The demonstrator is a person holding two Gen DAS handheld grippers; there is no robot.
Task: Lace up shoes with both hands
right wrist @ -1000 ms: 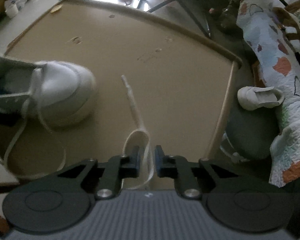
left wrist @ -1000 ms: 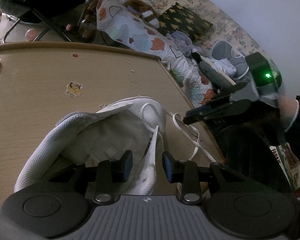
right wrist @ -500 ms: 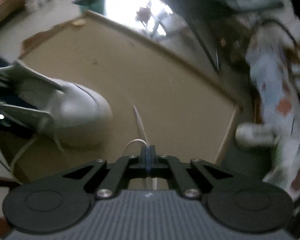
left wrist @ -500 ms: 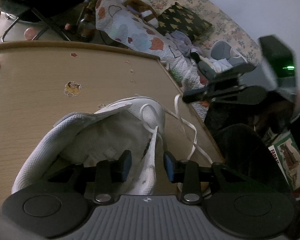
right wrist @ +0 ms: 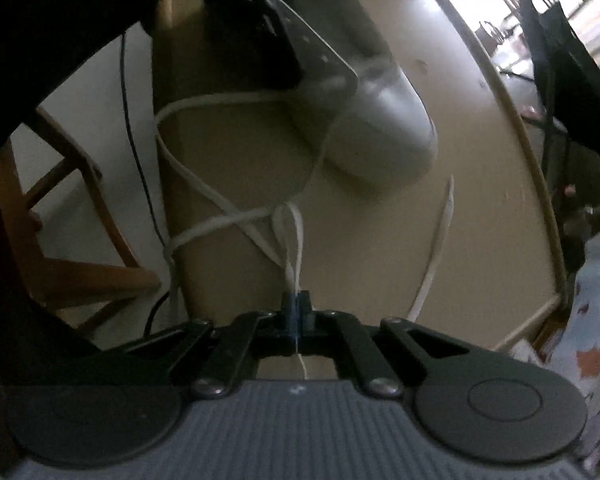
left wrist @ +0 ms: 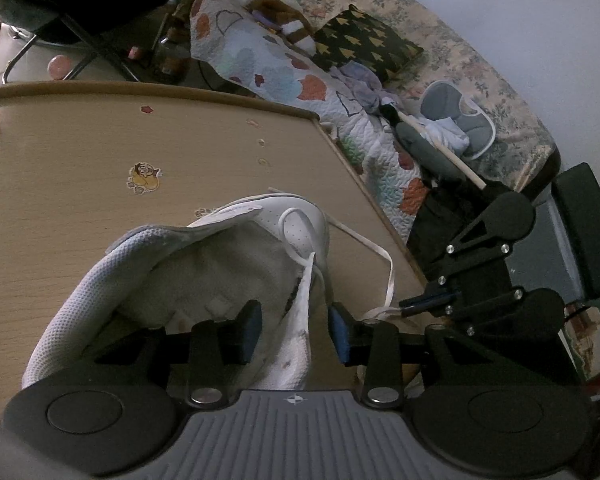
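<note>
right tool (right wrist: pixel 297 312) around lace (right wrist: pixel 296 236), left-view hidden

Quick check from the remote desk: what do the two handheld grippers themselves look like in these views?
Both match. The left gripper has a grey ribbed base with a small crosshair mark, round black discs either side, black linkage arms with silver screws, and fingers tipped with blue pads. The right gripper shows the same grey ribbing, black discs, silver screws and blue pads. No cables, hands or sleeves are clearly visible.
</note>
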